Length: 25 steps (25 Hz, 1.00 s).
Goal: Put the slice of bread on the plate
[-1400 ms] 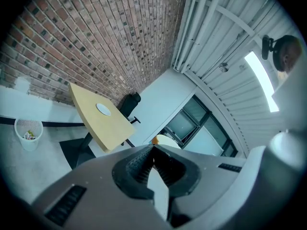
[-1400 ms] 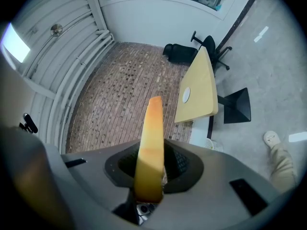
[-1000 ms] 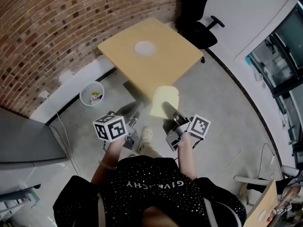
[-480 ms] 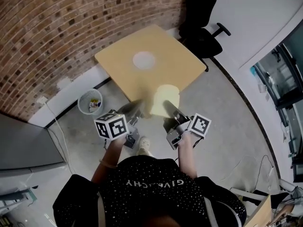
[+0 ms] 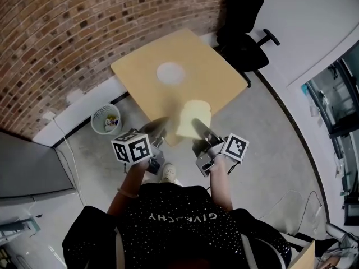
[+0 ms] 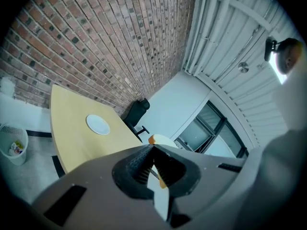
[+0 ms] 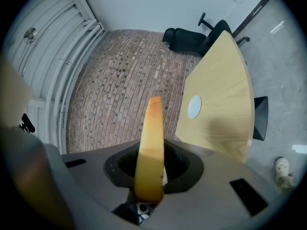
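A pale slice of bread (image 5: 193, 118) stands on edge in my right gripper (image 5: 197, 125), which is shut on its lower part. In the right gripper view the bread slice (image 7: 151, 143) rises from the right gripper (image 7: 152, 164), crust towards the camera. A white plate (image 5: 171, 73) lies in the middle of the square wooden table (image 5: 216, 74), ahead of both grippers. The plate (image 7: 194, 107) has nothing on it. My left gripper (image 5: 159, 124) is level beside the right one, shut on nothing. The left gripper (image 6: 153, 150) shows its jaws meeting, with the plate (image 6: 98, 124) beyond.
A black office chair (image 5: 244, 32) stands behind the table's far right corner. A white waste basket (image 5: 106, 118) sits on the floor left of the table, by the brick wall (image 5: 67, 32). The person's shoe (image 5: 168, 172) shows below the grippers.
The person has stepped towards the table. Both grippers and the bread, earlier over the floor, now reach the table's near corner. The grip on the bread is unchanged.
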### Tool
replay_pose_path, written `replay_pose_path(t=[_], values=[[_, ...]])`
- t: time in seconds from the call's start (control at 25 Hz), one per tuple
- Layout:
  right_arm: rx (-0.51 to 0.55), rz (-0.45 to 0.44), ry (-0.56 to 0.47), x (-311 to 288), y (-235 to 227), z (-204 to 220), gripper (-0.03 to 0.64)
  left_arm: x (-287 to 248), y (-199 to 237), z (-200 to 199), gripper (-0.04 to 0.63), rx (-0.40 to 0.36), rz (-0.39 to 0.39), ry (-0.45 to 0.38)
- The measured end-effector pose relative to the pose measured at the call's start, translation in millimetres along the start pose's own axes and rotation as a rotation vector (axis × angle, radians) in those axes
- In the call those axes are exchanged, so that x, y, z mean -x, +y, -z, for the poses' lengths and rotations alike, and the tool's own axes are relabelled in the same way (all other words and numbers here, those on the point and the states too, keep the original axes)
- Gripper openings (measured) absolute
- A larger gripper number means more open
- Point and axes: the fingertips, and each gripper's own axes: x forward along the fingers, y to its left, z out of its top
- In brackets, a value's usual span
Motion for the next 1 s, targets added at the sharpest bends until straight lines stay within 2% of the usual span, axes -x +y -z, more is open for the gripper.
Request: replay_pose_path(t=[0.16, 0.4, 0.68, 1.0], values=[[-0.018, 0.014, 0.042, -15, -14, -1, 0.094, -3, 10, -1, 0.009, 0.037, -0.031, -0.019], [-0.032, 0.031, 0.081, -35, -23, -3, 0.094, -6, 32, -2, 0.009, 0.061, -0.080, -0.004], [-0.052, 0.064, 0.069, -56, -38, -22, 0.094, -33, 52, -19, 0.009, 0.062, -0.072, 0.022], [-0.048, 0.127, 0.071, -113, -54, -57, 0.094, -70, 104, -66, 0.009, 0.100, -0.064, 0.032]])
